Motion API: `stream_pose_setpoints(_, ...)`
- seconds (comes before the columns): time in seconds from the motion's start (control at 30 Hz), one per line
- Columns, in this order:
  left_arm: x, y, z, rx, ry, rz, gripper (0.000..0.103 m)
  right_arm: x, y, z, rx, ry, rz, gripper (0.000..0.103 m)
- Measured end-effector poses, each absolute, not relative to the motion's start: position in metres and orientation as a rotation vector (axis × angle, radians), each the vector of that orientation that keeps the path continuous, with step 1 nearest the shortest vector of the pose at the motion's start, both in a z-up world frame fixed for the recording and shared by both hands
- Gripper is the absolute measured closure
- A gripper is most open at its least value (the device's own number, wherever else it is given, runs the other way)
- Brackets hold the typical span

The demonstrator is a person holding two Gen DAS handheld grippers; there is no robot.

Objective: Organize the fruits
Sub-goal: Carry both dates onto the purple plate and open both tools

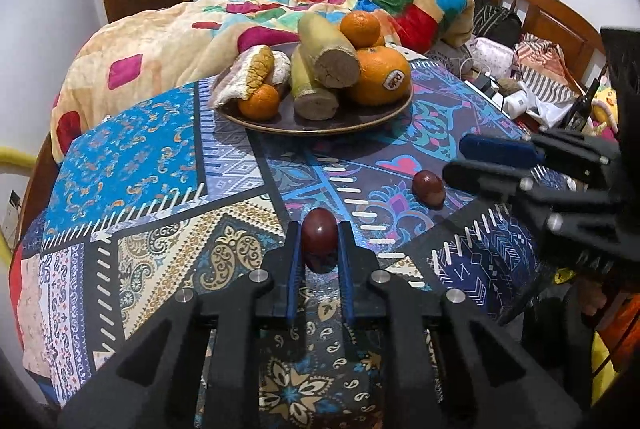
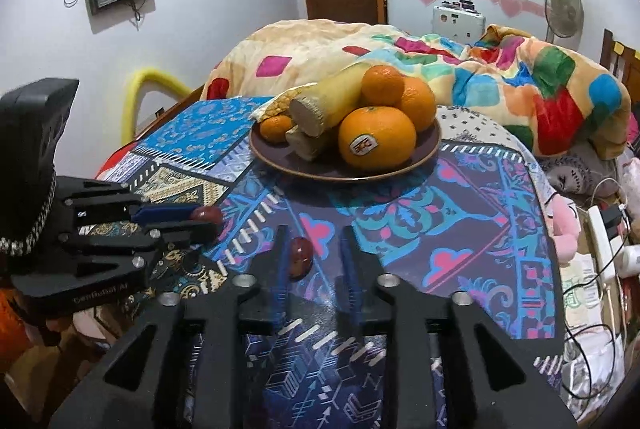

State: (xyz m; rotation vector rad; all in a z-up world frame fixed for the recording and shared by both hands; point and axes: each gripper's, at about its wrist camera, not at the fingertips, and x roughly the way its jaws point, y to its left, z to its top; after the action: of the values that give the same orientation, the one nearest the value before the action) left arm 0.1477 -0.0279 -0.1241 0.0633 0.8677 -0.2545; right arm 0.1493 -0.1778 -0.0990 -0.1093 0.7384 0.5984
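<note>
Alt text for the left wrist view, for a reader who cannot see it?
The left gripper is shut on a small dark red fruit resting on a patterned tablecloth. A second red fruit lies just before the right gripper. Behind, a brown plate holds oranges and other food.

The large orange (image 1: 378, 75) at the right of the plate carries a small oval sticker (image 1: 394, 81) reading "Dole", sideways in the left wrist view. Low at the left of the right wrist view, the left gripper (image 2: 208, 223) has pale lettering (image 2: 100, 298) on its black body, too blurred to read surely.
</note>
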Motion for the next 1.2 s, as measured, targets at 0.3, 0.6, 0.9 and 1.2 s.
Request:
stream_pose_setpoints(0.3,0.142,-0.019,-0.123,0.053,0.858,-0.254,0.086,0.15,-0.16,-0.121,-0.195,0.756,0.597,0.074)
stream_pose_setpoints(0.6,0.152,-0.013,-0.109,0.031,0.82,-0.246,0.086,0.157,-0.166,-0.108,-0.152,0.731,0.585,0.09)
stream_pose_setpoints(0.9,0.187,-0.008,-0.091,0.002,0.773,-0.232,0.086,0.18,-0.148,-0.086,-0.182,0.672,0.59,0.09)
stream_pose_setpoints(1.2,0.215,-0.018,-0.1,0.02,0.79,-0.235,0.086,0.202,-0.138,-0.092,-0.203,0.696,0.607,0.09)
